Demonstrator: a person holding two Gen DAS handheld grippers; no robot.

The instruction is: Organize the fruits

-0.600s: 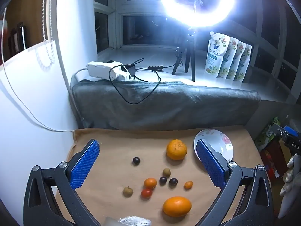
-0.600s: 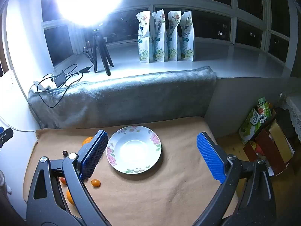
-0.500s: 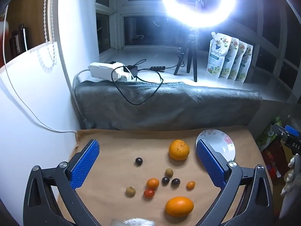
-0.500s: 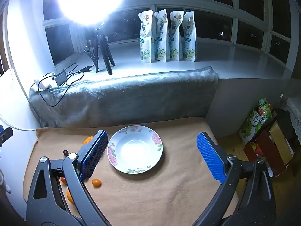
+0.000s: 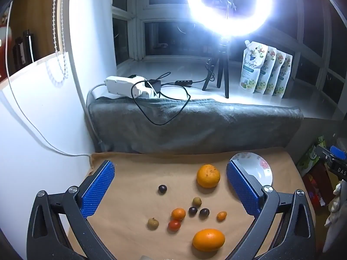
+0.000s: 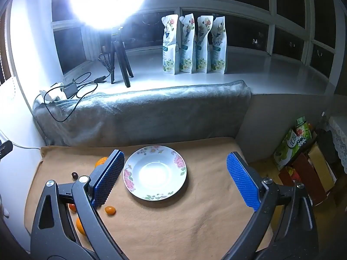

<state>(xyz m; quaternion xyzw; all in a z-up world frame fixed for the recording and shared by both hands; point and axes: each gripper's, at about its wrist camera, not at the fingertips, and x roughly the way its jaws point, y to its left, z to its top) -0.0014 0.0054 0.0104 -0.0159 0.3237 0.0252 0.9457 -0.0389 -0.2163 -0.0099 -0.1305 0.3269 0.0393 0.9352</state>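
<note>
Each claw, left (image 5: 170,187) and right (image 6: 175,177), has black triangular-cutout arms, silver screws and blue ribbed pads.

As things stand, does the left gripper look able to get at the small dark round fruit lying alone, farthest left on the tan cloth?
Probably yes. The left gripper is open, and the small dark round fruit sits apart from the other fruits with bare tan cloth around it.
</note>
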